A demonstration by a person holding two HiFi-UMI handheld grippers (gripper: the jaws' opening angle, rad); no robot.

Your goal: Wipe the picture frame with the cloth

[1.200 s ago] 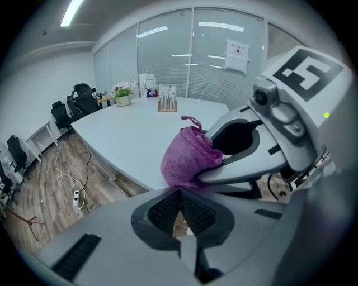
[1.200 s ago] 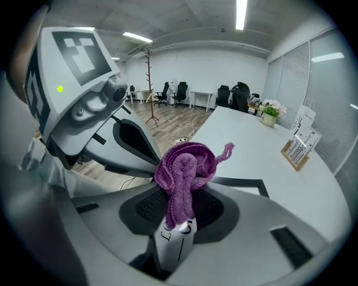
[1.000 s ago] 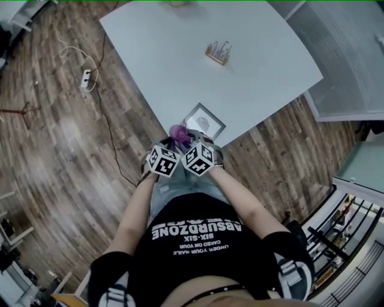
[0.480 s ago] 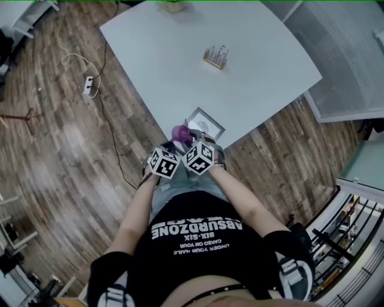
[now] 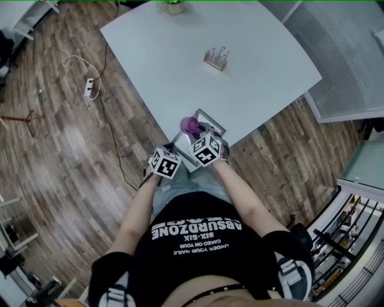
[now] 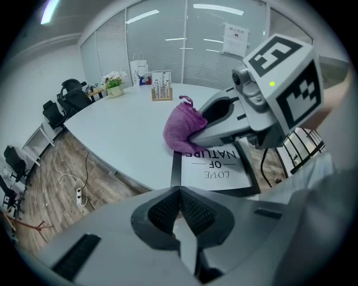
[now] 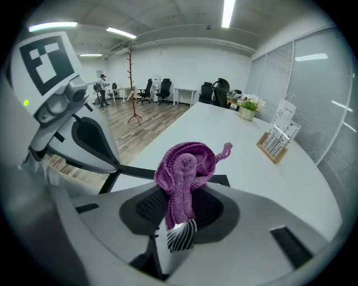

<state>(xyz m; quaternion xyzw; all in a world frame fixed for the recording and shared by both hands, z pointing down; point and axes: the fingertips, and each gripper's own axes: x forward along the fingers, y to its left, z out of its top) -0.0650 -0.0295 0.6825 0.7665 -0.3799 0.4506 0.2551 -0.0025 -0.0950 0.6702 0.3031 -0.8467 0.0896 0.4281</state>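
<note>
A black picture frame [image 5: 207, 123] with a white print [image 6: 215, 166] sits at the near edge of the white table [image 5: 252, 90], its near side tilted up toward me. My left gripper [image 5: 178, 151] is shut on the frame's near corner [image 6: 178, 181]. My right gripper [image 5: 194, 133] is shut on a bunched purple cloth [image 7: 184, 167]. The cloth [image 5: 191, 125] rests against the frame's far left part, and it also shows in the left gripper view as the cloth [image 6: 182, 129]. The right gripper's marker cube [image 6: 282, 70] fills the upper right of that view.
A wooden rack of upright tubes [image 5: 217, 55] stands mid-table and a potted plant [image 5: 174, 6] sits at the far edge. A power strip [image 5: 89, 87] with a cable lies on the wood floor to the left. Office chairs [image 7: 215, 92] stand far off.
The right gripper has carried the cloth forward and right over the frame. The frame's near side has risen toward the left gripper, which has stayed put.
</note>
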